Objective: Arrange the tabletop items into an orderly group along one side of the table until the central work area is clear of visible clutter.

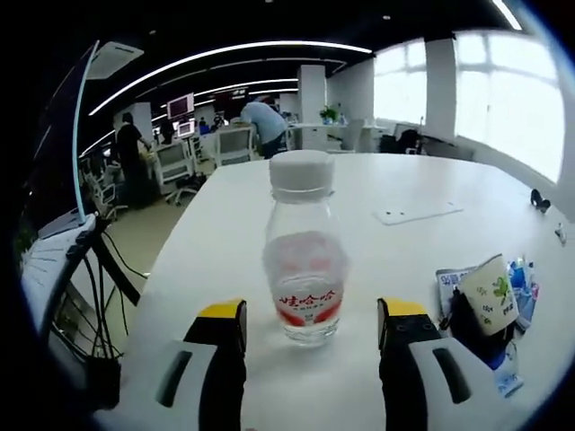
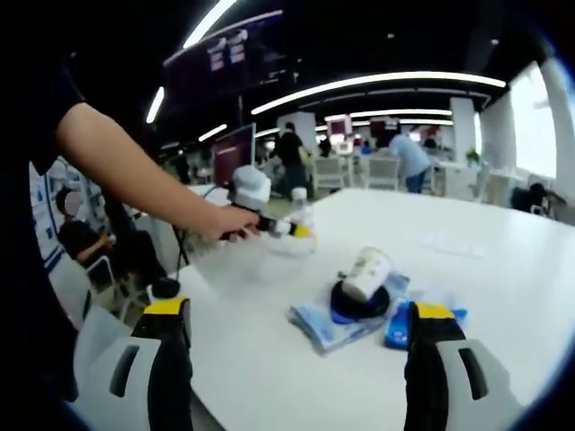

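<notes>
Left gripper [image 1: 312, 328]: jaws wide apart, gripping nothing. Water bottle [image 1: 305, 260] stands upright just ahead between them; clear, white cap, red label, print unreadable. Right of it, paper cup [image 1: 492, 293] lies tilted on blue packets [image 1: 518, 280], partly cut off. Right gripper [image 2: 300, 328]: jaws wide, empty.

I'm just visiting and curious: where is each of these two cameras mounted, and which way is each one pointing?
Left gripper view: rides on the left gripper, looking along its open yellow-tipped fingers at a water bottle standing on the white table.
Right gripper view: rides on the right gripper, facing a paper cup on blue packets; the person's arm shows.
Shared: bottle, cup, table.
</notes>
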Tool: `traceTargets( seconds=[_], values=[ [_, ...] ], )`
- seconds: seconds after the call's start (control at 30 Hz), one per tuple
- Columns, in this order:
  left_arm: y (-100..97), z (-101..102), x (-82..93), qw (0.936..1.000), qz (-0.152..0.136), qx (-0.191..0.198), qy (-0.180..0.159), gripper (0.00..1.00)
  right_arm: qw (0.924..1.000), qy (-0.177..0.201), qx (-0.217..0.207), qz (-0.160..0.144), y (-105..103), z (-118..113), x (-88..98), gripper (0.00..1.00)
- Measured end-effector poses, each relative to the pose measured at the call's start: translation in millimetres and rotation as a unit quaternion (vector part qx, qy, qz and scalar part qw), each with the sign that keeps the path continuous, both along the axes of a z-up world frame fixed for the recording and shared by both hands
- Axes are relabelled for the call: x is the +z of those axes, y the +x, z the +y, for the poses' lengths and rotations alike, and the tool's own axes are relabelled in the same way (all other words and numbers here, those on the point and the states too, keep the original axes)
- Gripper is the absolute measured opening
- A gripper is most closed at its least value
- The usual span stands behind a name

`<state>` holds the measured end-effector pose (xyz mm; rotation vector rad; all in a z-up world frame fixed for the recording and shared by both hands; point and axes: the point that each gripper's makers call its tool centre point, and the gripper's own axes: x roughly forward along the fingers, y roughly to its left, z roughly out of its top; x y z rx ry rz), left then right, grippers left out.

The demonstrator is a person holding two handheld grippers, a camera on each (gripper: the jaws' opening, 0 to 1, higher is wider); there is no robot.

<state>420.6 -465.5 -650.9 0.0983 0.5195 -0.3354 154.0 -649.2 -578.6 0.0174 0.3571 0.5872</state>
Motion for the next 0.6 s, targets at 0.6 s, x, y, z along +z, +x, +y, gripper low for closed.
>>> traceTargets(
  seconds=[0.6],
  values=[
    [-28.3,-12,13.2,0.9992,-0.001,-0.033,0.022,0.59,0.9999,0.004,0.009,-0.005,-4,-10,-1.9,0.98]
  ],
)
